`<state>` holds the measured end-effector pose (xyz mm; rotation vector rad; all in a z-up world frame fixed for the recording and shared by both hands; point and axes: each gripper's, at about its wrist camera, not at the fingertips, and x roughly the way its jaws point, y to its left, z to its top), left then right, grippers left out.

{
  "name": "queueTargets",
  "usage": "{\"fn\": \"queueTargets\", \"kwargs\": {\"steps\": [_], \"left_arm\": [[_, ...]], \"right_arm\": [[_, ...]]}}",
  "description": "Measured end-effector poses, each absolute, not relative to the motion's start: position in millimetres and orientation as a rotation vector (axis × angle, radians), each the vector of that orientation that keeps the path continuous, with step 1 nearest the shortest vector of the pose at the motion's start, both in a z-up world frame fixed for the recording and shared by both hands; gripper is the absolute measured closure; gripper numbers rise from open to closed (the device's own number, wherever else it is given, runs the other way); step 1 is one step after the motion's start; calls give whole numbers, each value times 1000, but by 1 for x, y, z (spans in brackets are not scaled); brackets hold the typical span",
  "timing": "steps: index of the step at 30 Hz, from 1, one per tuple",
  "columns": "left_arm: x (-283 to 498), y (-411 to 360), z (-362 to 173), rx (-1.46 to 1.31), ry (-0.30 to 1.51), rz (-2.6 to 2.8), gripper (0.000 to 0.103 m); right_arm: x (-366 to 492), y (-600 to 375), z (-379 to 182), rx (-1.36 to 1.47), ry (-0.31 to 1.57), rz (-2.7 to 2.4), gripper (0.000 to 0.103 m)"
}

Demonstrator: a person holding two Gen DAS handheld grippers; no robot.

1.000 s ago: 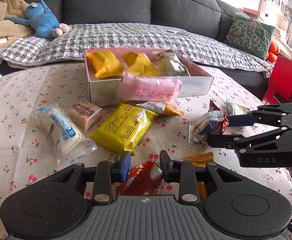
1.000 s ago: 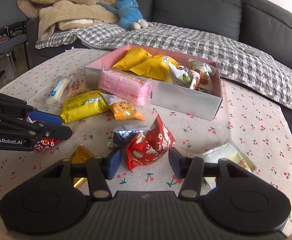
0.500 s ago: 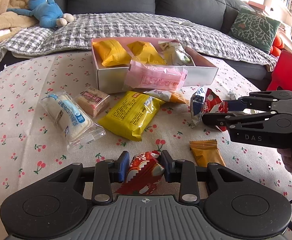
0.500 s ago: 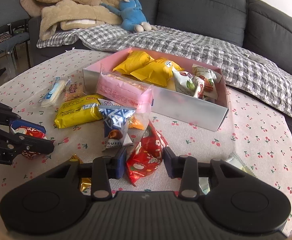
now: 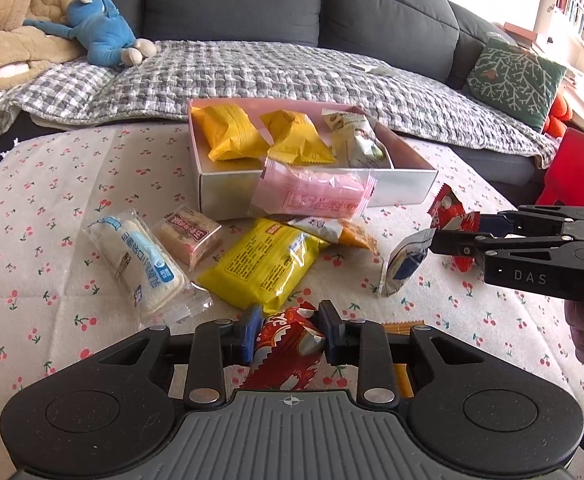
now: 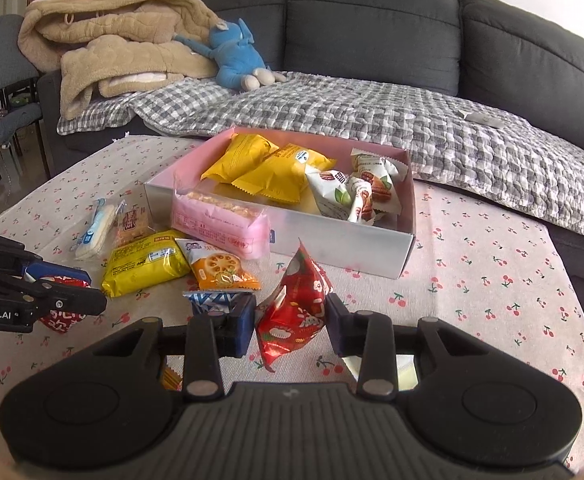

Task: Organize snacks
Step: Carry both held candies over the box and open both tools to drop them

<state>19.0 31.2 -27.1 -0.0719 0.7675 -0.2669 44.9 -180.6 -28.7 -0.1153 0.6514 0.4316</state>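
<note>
Left view alone: green cushion (image 5: 514, 80), right view alone: grey chair (image 6: 0, 80)

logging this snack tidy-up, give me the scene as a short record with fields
surface: table with cherry-print cloth
box: pink box, open, holds yellow packets and nut packets
leaning on box: pink packet
loose on cloth: yellow packet, white roll packet, small cake packet
left gripper: shut on a red packet
right gripper: jaws have just been closing, shut on a red pouch and a blue-and-silver packet
</note>
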Motion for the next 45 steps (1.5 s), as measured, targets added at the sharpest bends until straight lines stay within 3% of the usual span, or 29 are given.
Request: {"fn": "queueTargets", "kwargs": {"steps": [20,45], "left_arm": [[94,32,30,-119,648,-177,75],[177,32,-11,-172,699,-215,75]], "right_arm": [[97,-183,5,65,643,420,69],[148,-149,-14,43,640,423,68]]}}
